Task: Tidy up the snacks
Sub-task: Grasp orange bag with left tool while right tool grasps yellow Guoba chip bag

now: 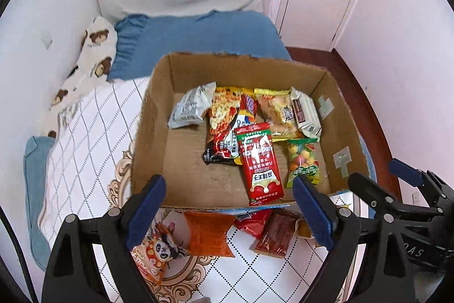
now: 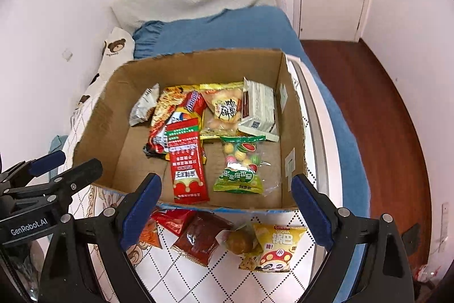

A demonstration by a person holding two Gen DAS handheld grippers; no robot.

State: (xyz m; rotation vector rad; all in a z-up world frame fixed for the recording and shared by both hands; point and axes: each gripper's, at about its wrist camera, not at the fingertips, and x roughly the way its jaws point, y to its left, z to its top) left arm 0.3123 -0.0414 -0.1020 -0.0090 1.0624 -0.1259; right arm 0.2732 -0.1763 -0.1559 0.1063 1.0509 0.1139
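Above the cardboard box (image 1: 181,70), left gripper (image 1: 229,209) fingers wide, empty; right gripper (image 2: 227,206) likewise.

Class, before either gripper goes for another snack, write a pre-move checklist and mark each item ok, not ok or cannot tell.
1. Left gripper open, nothing held: ok.
2. Right gripper open, nothing held: ok.
3. Cardboard box upright, bare floor at its near left: ok.
4. All snacks boxed: not ok; the yellow mushroom packet, dark red packet and panda packet lie on the bed outside.
5. More snacks beyond view: cannot tell.
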